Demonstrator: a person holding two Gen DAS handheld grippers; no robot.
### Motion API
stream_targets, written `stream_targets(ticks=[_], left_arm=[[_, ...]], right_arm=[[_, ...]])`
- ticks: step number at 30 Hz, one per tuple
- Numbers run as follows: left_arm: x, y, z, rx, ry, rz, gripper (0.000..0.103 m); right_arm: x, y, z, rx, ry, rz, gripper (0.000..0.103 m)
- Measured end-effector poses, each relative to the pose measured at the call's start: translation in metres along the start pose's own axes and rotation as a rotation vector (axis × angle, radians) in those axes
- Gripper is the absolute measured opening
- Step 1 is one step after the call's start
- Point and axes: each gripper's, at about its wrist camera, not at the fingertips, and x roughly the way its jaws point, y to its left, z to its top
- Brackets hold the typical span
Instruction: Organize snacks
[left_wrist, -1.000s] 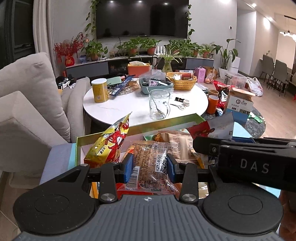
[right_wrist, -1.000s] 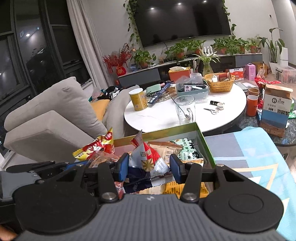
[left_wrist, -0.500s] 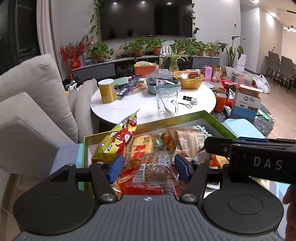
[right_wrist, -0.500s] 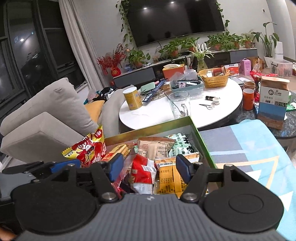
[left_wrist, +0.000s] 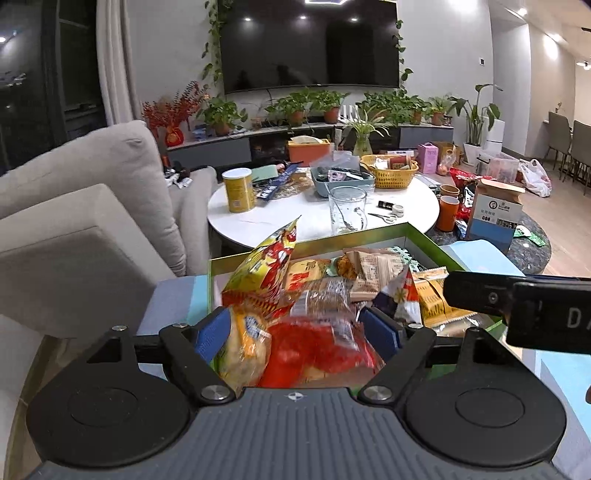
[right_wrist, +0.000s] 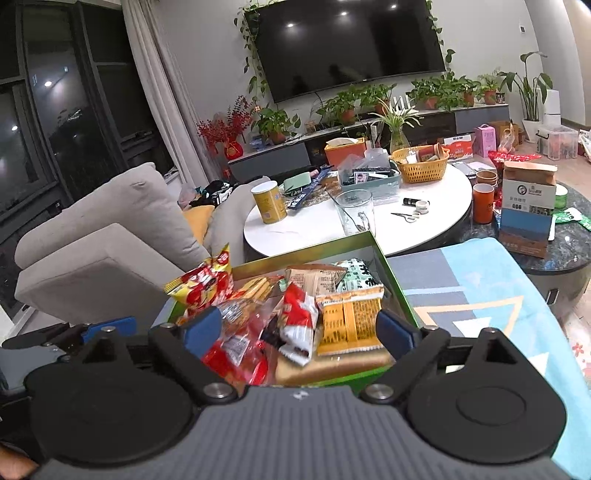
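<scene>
A gray sofa (left_wrist: 85, 206) stands to the left, and beyond the box a round white tabletop (left_wrist: 295, 221) carries a yellow can (left_wrist: 239, 190) and a glass mug (left_wrist: 347, 210). On a blue blanket (right_wrist: 491, 280) sits the green box (right_wrist: 391, 280), heaped with snacks (left_wrist: 332, 291): a tall yellow-red bag (left_wrist: 266, 273) leans at the left wall, flat packets fill the rest.

The left hand-held gripper (left_wrist: 297, 330) hangs over the near end of the box with its jaws opening; a clear wrapper and a red packet (left_wrist: 314, 347) lie between them, seemingly unclamped. The right hand-held gripper (right_wrist: 299, 330) has its fingers apart over an orange packet (right_wrist: 349, 321), holding nothing.

The step looks like a release into the box. To do it well, each should lift clear straight up so no wrapper snags, then lay the leaning bag flat.
</scene>
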Motion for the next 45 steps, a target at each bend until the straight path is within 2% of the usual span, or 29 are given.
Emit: stream_targets(ticks=[10, 20, 45], left_arm=[[-0.047, -0.004, -0.025, -0.032, 0.006, -0.001, 0.085], [-0.070, -0.003, -0.042, -0.069, 0.018, -0.004, 0.085], [-0.073, -0.011, -0.048, -0.061, 0.024, 0.012, 0.085]], right_arm=[[-0.035, 0.014, -0.020, -0.042, -0.011, -0.016, 0.058], [-0.050, 0.018, -0.036, -0.067, -0.009, -0.020, 0.058], [-0.055, 0.012, -0.045, -0.057, -0.016, -0.016, 0.058]])
